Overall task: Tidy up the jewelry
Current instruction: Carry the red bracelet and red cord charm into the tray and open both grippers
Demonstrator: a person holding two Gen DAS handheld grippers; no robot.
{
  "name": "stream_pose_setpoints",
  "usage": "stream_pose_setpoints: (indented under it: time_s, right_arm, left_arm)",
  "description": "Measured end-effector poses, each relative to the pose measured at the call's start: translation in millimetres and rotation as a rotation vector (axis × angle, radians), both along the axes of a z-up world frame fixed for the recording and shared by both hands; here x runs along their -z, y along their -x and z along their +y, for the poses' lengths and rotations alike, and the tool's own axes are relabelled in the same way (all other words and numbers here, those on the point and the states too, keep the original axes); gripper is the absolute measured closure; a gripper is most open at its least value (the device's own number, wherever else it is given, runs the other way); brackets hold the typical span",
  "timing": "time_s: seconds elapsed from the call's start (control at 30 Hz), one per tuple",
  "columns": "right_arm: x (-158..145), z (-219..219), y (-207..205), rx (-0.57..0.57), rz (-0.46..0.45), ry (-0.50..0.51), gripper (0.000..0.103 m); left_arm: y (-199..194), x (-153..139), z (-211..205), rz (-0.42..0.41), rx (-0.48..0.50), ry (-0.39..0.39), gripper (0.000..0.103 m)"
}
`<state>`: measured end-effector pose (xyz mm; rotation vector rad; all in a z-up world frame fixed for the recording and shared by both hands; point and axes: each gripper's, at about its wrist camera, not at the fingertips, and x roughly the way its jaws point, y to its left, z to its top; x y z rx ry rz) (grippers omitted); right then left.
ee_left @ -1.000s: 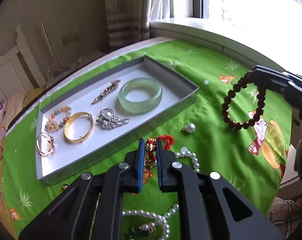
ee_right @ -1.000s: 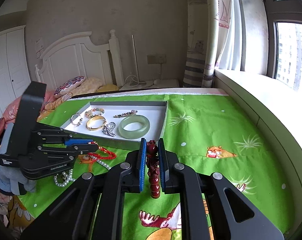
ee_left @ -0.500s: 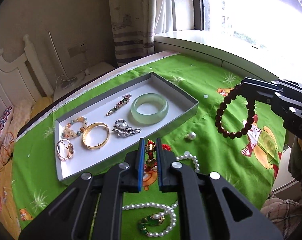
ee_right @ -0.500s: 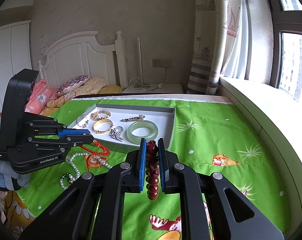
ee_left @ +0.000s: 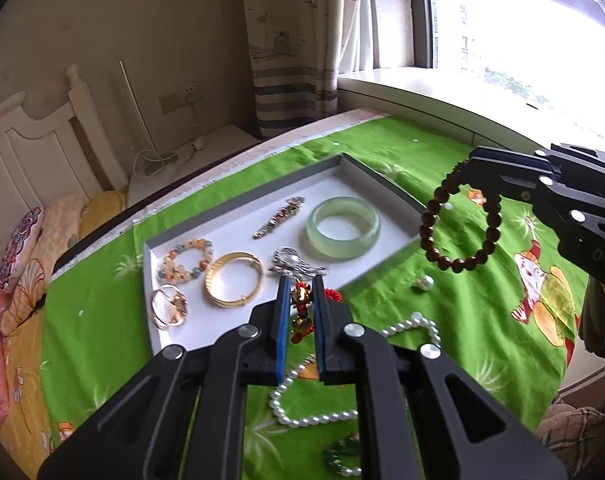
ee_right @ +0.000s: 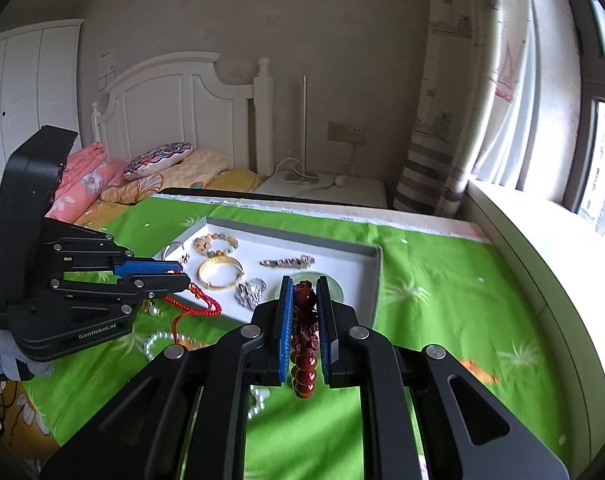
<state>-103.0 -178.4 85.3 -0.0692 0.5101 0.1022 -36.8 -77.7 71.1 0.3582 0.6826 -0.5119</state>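
Left gripper [ee_left: 300, 312] is clamped on a red cord charm [ee_left: 301, 307], which hangs off the bed just in front of the tray [ee_left: 382, 178]. The cord is light and floppy and will swing; best held at the knot or the charm body, not the loose loop. In the tray, left to right: a thin ring pair [ee_left: 169, 305], mixed-stone bracelet [ee_left: 187, 260], gold bangle [ee_left: 233, 278], silver brooch [ee_left: 298, 264], slim bar pin [ee_left: 279, 217], jade bangle [ee_left: 343, 227]. The jade is stiff, slick and breakable, so set things down clear of it. Pearl strand [ee_left: 322, 384] and a loose pearl [ee_left: 424, 282] lie on the green bedspread [ee_left: 442, 320]. Right gripper [ee_right: 305, 308] is closed on a dark red bead bracelet [ee_right: 304, 344], which dangles in the air beside the tray's near right corner. The beads are hard and smooth on elastic and can roll in the pads; pinching across two beads should hold. Compared with a second ago, both grippers sit higher and the bracelet has come closer to the tray; both grips are unchanged.
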Motion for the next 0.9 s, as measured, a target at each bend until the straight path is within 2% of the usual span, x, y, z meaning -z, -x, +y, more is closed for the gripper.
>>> stream_pose_setpoints:
  time_s: [0.4, 0.67, 0.9]
  right_arm:
    - [-4.9, 27.4, -59.1, -0.073, 0.031, 0.018, 0.091]
    - [0.5, 36.8, -112.0, -0.114, 0.093, -0.011, 0.091]
    - [7.9, 58.4, -156.0, -0.165, 0.13, -0.068, 0.091]
  left_arm:
    - [-39.3, -0.8, 17.5, 0.007, -0.071, -0.001, 0.093]
    - [-76.8, -2.5, 28.5, 0.03, -0.124, 0.048, 0.093]
    - [-104.4, 11.2, 36.7, 0.08, -0.192, 0.099, 0.093]
